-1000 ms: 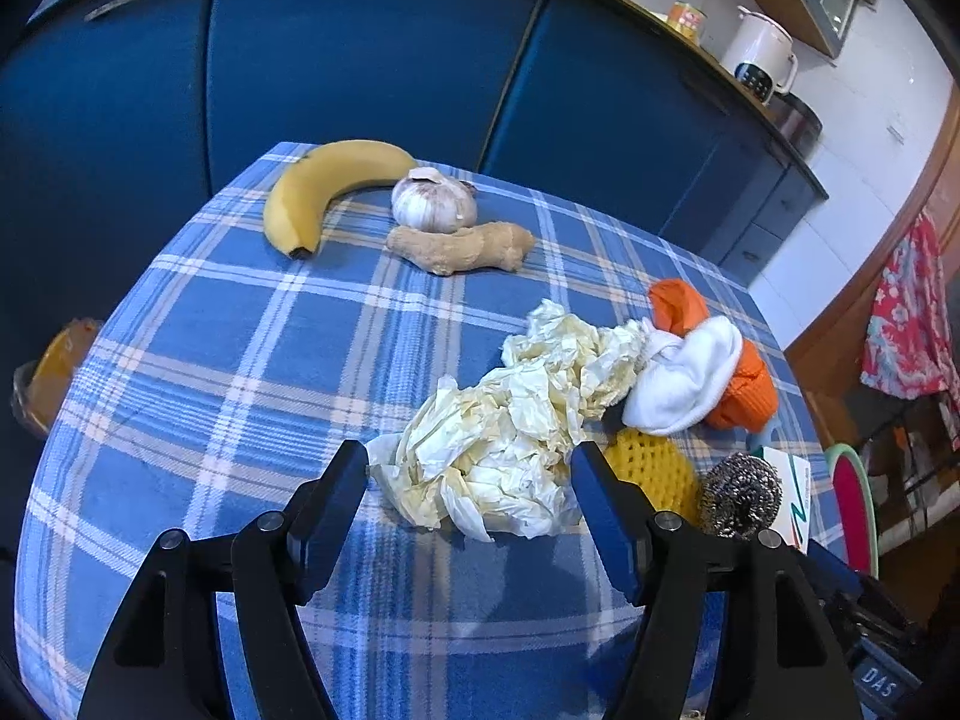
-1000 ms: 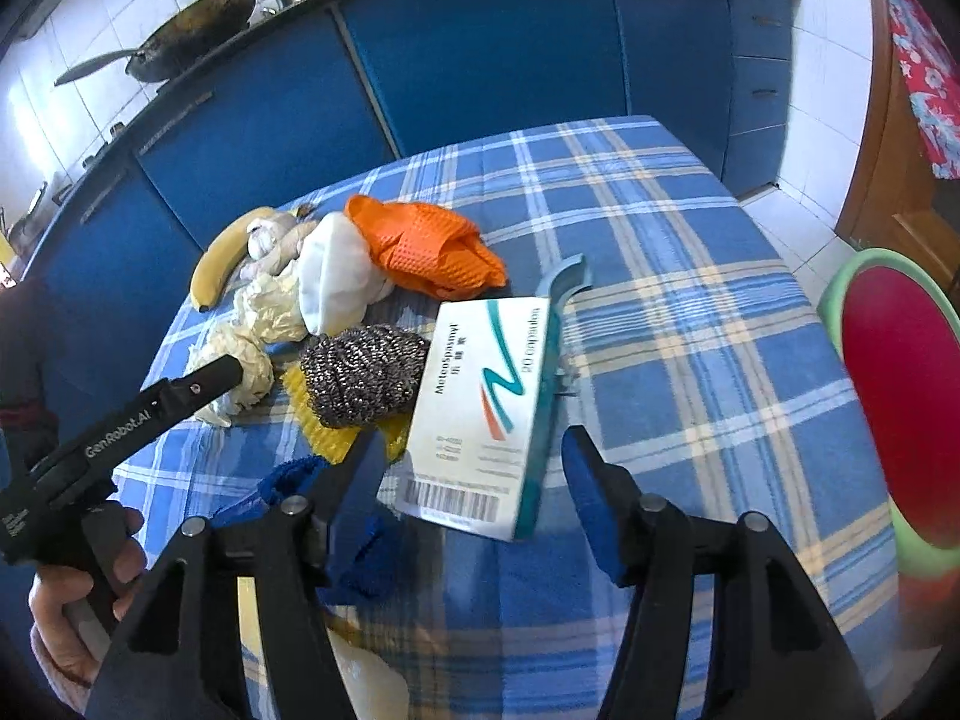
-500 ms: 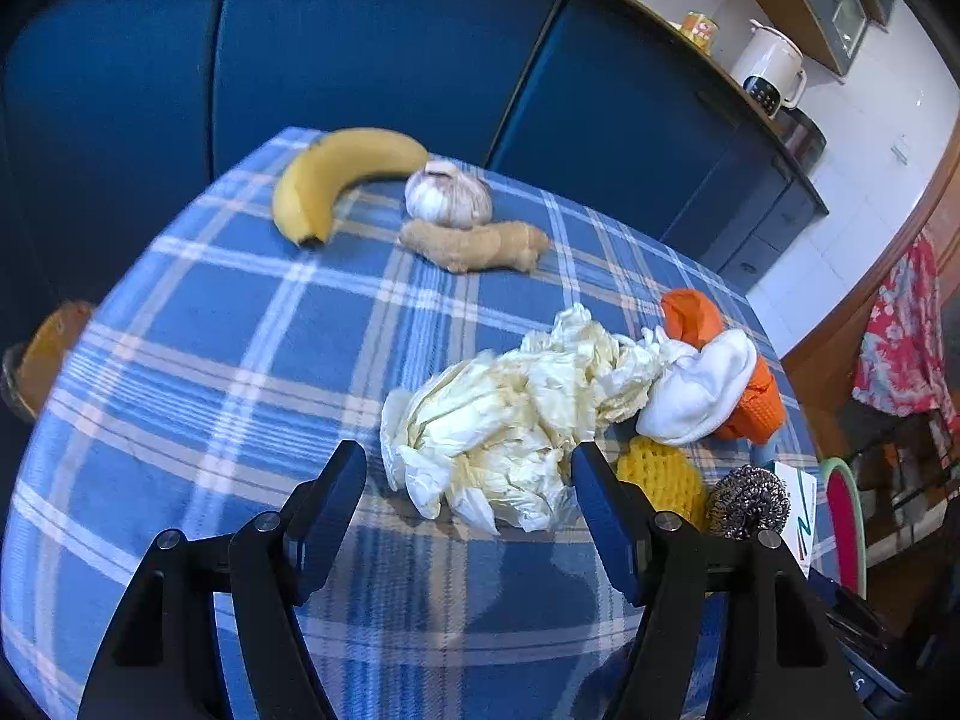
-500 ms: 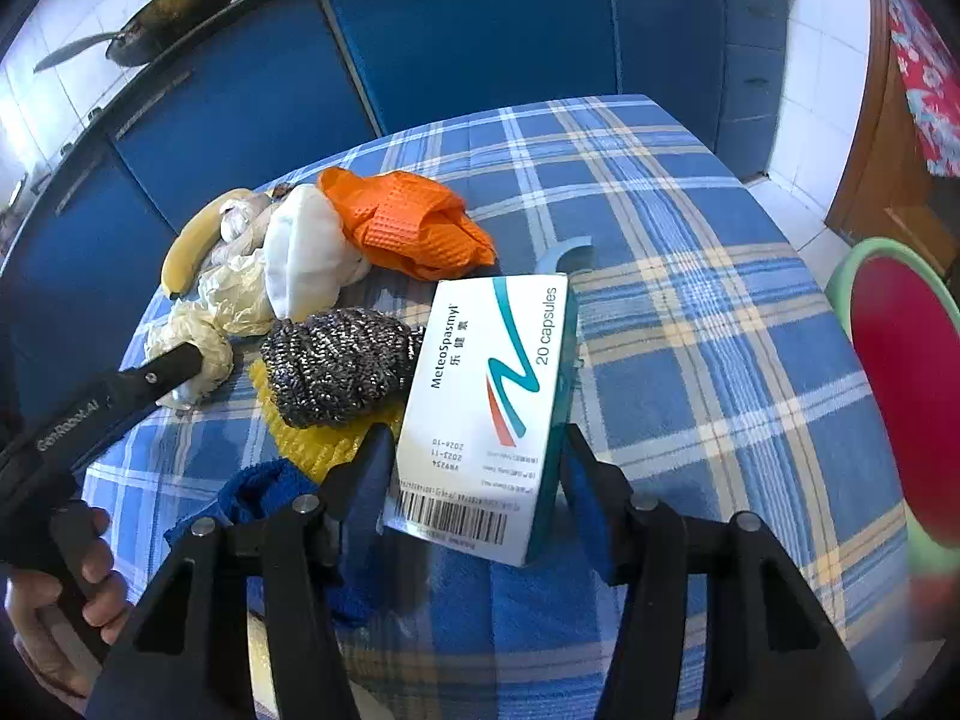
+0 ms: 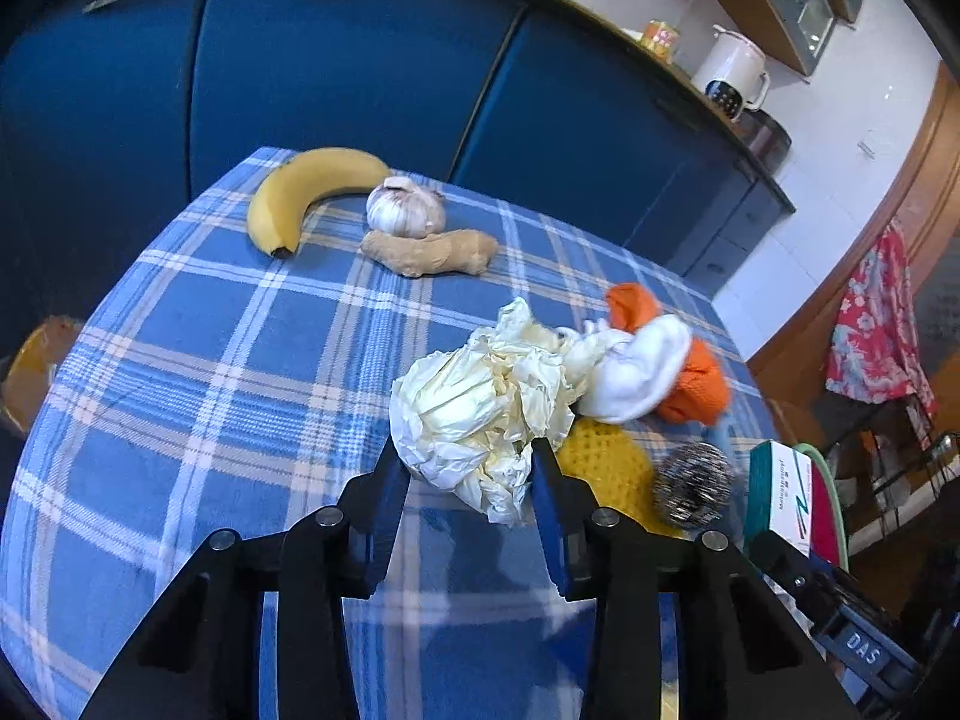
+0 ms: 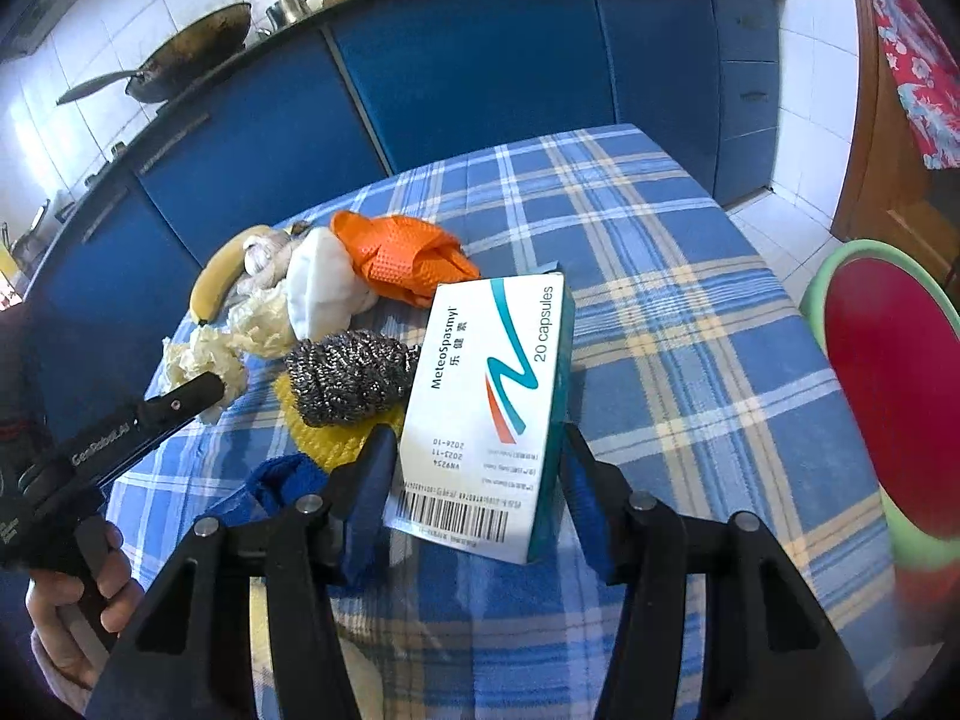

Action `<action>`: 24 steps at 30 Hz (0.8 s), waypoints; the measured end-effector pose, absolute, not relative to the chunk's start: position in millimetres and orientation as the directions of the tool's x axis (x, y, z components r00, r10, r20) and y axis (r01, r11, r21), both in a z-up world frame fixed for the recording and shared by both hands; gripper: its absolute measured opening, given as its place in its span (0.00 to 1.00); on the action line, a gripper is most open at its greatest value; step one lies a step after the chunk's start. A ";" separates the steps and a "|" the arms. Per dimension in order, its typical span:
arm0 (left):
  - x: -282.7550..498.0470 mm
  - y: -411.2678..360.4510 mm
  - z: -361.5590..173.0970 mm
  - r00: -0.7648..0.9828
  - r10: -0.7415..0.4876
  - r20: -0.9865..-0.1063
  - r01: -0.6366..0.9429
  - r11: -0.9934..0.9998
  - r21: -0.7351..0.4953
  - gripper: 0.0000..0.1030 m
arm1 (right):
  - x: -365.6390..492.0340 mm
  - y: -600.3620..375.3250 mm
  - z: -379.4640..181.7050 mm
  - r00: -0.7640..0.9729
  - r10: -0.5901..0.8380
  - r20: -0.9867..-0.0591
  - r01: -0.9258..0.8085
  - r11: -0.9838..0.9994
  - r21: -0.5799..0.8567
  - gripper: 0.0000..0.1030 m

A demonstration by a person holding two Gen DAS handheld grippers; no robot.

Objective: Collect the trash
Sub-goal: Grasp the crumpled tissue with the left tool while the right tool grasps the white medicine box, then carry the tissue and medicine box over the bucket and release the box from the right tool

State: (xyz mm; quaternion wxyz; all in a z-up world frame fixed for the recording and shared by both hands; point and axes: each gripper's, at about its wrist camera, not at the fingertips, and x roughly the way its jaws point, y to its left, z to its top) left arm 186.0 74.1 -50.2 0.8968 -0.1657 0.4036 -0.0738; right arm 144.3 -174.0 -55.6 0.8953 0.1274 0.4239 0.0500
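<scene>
Checked blue cloth (image 5: 198, 354) covers the worktop in both views. In the left wrist view, going from left to right, a banana (image 5: 303, 192) lies at the far edge, a garlic bulb (image 5: 405, 210) just beside it and a piece of ginger (image 5: 429, 252) touching the bulb's near side. Nearer, the left tongs (image 5: 471, 468) have narrowed around the crumpled cream paper wad (image 5: 480, 402); both fingers press its near end, though whether the wad is lifted off the cloth cannot be told. Right of the wad lie a white cloth (image 5: 639, 369) over an orange rubber glove (image 5: 690, 378), a yellow knitted scrubber (image 5: 606, 462) and a steel wool ball (image 5: 690, 480).

In the right wrist view, the steel wool ball (image 6: 351, 375) sits on the yellow scrubber (image 6: 327, 438), with a blue cloth (image 6: 282, 480) nearer. The right tongs (image 6: 477, 456) stand narrow on either side of the medicine box (image 6: 498, 396), marked 20 capsules, its near end between the fingers and apparently clamped. At far right a red stool with a green rim (image 6: 888, 384) stands off the worktop.
</scene>
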 end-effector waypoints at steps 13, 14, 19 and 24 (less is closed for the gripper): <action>149.9 56.1 -17.5 0.676 -0.296 -0.675 0.062 0.936 -0.348 0.40 | 114.0 -194.3 -33.4 0.680 0.195 -0.707 0.036 0.954 0.297 0.55; 148.0 54.2 -15.4 0.678 -0.295 -0.673 0.066 0.937 -0.343 0.40 | 111.1 -197.0 -30.5 0.686 0.192 -0.702 0.039 0.953 0.299 0.55; 133.6 35.2 2.0 0.699 -0.288 -0.655 0.104 0.947 -0.305 0.40 | 98.3 -210.8 -18.4 0.712 0.178 -0.680 0.055 0.950 0.307 0.55; 120.4 16.6 17.1 0.710 -0.301 -0.636 0.148 0.948 -0.282 0.40 | 82.4 -228.5 -8.2 0.737 0.162 -0.657 0.076 0.945 0.318 0.55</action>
